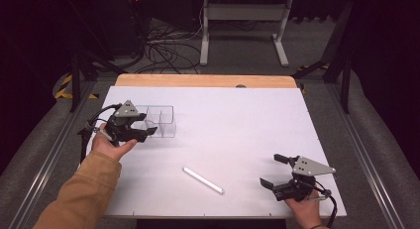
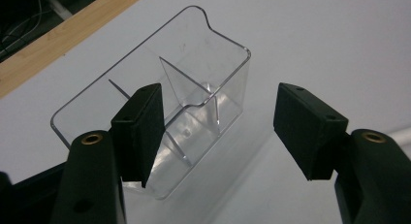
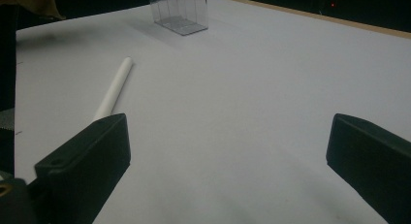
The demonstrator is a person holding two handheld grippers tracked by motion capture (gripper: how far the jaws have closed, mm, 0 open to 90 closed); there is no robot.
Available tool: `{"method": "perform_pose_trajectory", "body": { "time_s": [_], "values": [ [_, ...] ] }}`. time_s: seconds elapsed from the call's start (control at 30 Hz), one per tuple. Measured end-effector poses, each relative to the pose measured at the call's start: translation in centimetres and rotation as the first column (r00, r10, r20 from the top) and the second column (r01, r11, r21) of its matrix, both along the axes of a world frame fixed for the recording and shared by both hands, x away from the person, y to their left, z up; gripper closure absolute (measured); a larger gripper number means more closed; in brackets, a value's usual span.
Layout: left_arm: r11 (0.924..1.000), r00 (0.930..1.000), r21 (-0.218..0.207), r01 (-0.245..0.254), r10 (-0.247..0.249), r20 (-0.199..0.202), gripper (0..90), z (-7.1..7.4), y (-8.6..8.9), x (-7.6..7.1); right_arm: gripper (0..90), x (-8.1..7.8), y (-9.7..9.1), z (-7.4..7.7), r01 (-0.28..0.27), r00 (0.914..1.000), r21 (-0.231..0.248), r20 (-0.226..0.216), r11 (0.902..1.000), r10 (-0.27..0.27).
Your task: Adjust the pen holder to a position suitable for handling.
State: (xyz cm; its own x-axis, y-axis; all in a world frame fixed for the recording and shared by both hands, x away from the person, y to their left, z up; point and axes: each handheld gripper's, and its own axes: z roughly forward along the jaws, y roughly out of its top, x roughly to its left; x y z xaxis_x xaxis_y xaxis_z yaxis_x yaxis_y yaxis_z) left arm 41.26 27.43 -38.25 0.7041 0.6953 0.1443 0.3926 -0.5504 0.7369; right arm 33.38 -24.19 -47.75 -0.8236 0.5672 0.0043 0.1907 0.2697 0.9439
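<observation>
We see the left tool (image 1: 146, 128) spread wide at the clear divided box (image 1: 159, 121), one jaw inside its near compartment, at ten o'clock on the white surface (image 1: 247, 120). The right tool (image 1: 273, 170), also wide and empty, sits at four o'clock, with the white tube (image 1: 203, 180) lying near six.

Open sheet (image 1: 237, 125) is left from twelve round to three o'clock. Passage is blocked at ten o'clock by the clear box (image 1: 161, 121), and just below centre by the white tube (image 1: 203, 180).
</observation>
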Motion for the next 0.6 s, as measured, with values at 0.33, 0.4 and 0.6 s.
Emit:
{"method": "perform_pose_trajectory", "body": {
  "time_s": [0.33,0.4,0.6],
  "values": [
    [0.9982,0.9994,0.060,-0.001,0.003,-0.036,45.9,-0.2,0.8,1.3,2.4,0.0,0.0,0.0,-0.003,1.0000,-0.001,-0.002,1.0000,0.003],
    [0.9974,0.9992,0.071,0.002,0.001,-0.041,47.5,-0.3,0.8,1.5,2.4,0.0,0.0,0.0,-0.005,1.0000,0.000,-0.003,1.0000,0.005],
    [0.9887,0.9975,0.149,0.013,-0.002,-0.070,49.8,-0.3,0.6,2.4,2.4,0.0,0.0,0.0,-0.008,1.0000,0.000,-0.002,1.0000,0.008]
  ]
}}
